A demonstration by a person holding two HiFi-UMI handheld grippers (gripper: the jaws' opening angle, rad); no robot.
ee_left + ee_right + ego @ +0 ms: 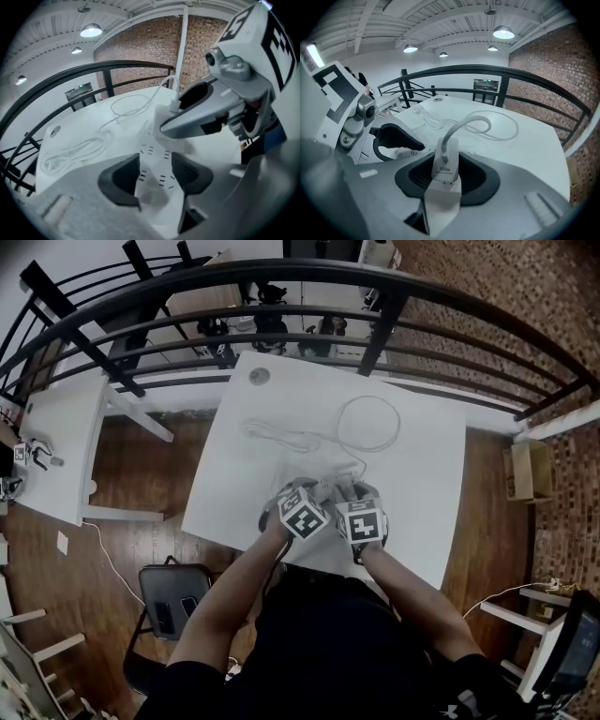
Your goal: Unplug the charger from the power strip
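A white power strip [157,176] lies on the white table [422,484], running between the two dark pads [119,180] of my left gripper [157,180]. Those jaws stand wide, one on each side of the strip, and I see no squeeze on it. A white charger [444,161] marked 100w stands upright in the strip [440,206] with its cable [487,124] looping off over the table. My right gripper [446,176] is shut on the charger's sides. From the left gripper view the right gripper [171,119] reaches in from the right onto the charger [165,112]. In the head view both grippers [314,493] [352,493] sit side by side near the table's front.
A bundled white cord [281,437] and a round cable loop [368,423] lie on the table behind the strip. A round grommet [260,376] sits at the far left corner. A black railing [309,277] curves behind the table. A dark chair [173,601] stands on the floor at lower left.
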